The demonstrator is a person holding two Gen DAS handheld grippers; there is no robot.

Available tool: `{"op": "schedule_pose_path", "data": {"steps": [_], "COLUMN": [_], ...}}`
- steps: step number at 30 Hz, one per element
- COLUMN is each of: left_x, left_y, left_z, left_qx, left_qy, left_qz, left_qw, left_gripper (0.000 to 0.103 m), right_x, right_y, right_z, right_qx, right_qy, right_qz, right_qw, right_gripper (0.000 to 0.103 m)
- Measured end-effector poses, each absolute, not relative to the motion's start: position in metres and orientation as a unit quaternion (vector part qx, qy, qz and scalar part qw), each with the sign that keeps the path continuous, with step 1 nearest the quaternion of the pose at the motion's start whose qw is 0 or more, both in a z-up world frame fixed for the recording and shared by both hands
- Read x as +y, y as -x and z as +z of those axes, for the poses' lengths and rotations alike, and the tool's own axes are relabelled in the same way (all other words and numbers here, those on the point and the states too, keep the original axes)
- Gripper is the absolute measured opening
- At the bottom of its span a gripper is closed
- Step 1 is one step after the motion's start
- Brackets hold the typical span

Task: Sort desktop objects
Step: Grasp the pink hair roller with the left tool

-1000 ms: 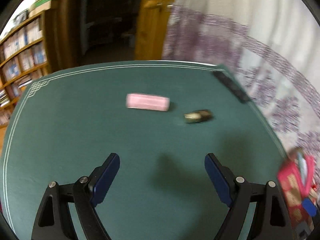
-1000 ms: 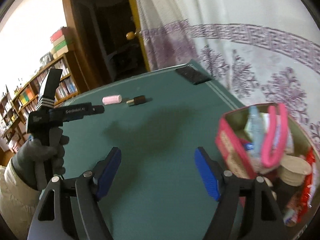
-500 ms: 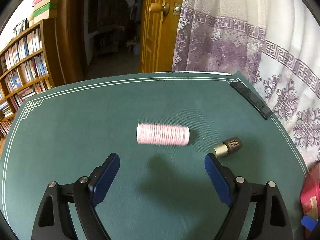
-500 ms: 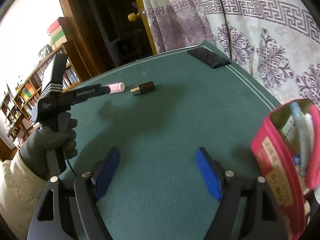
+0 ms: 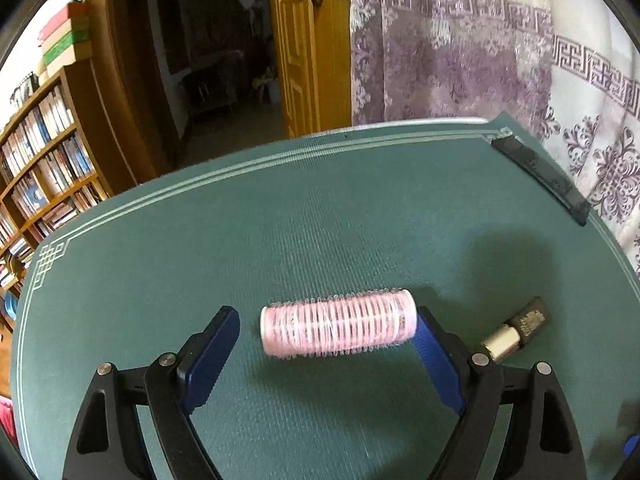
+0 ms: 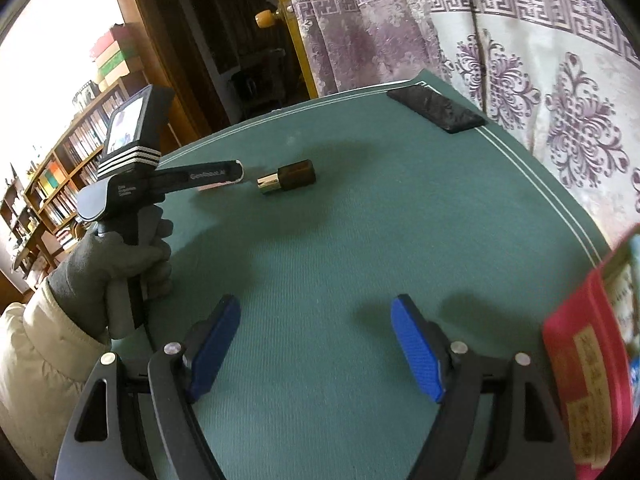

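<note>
Your left gripper [image 5: 326, 342] stands wide around the pink ribbed plastic hair roller [image 5: 338, 328] at twelve o'clock on the green table mat [image 5: 280, 240]; close off-centre and it could roll away. Your right gripper [image 6: 316, 344] stands wide, empty.

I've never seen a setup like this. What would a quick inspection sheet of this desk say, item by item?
Surface: green mat with a pale border line, covering the desk.
Job's things: pink hair roller lying on its side; small dark lipstick with a gold end beside it; red box at the right edge, holding items too blurred to name.
Clutter: flat black slab near the far corner.
Tools: left tool open, straddling the roller, not clamped on it; right tool open, nothing between its fingers.
Cables: nothing seen.
Surroundings: bookshelf, open wooden door, patterned curtain; a gloved hand holds the left tool.
</note>
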State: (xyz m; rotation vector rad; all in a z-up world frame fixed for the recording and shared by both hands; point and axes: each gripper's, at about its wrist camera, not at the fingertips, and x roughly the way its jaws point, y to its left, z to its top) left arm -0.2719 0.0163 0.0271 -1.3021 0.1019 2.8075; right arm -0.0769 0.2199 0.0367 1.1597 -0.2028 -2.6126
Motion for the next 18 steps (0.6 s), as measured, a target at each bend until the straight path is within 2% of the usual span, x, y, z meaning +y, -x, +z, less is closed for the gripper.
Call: {"op": "schedule_pose_path", "data": {"steps": [3, 5, 6, 18], "left_x": [0.013, 0.012, 0.013, 0.022], "left_y": [0.276, 0.275, 0.273, 0.271], "left_z": [0.024, 0.025, 0.026, 0.028], "left_qx": [0.023, 0.017, 0.018, 0.031], "left_qy": [0.431, 0.426, 0.423, 0.409], "left_qz": [0.902, 0.904, 0.905, 0.911], "left_qw": [0.029, 0.04, 0.045, 0.039], "left_gripper": [0.087, 0.076, 0.074, 0.074], "right_x": [0.212, 0.207, 0.204, 0.178], "right_y": [0.089, 0.099, 0.105, 0.167], "right_z": [0.038, 0.039, 0.039, 0.03], "right_qx": [-0.068, -0.067, -0.066, -0.019], "right_qy": [-0.397, -0.395, -0.394, -0.397], "right_qz": [-0.905, -0.906, -0.906, -0.906], "right_qw": [0.14, 0.14, 0.14, 0.144], "right_gripper": [0.081, 0.081, 0.081, 0.081]}}
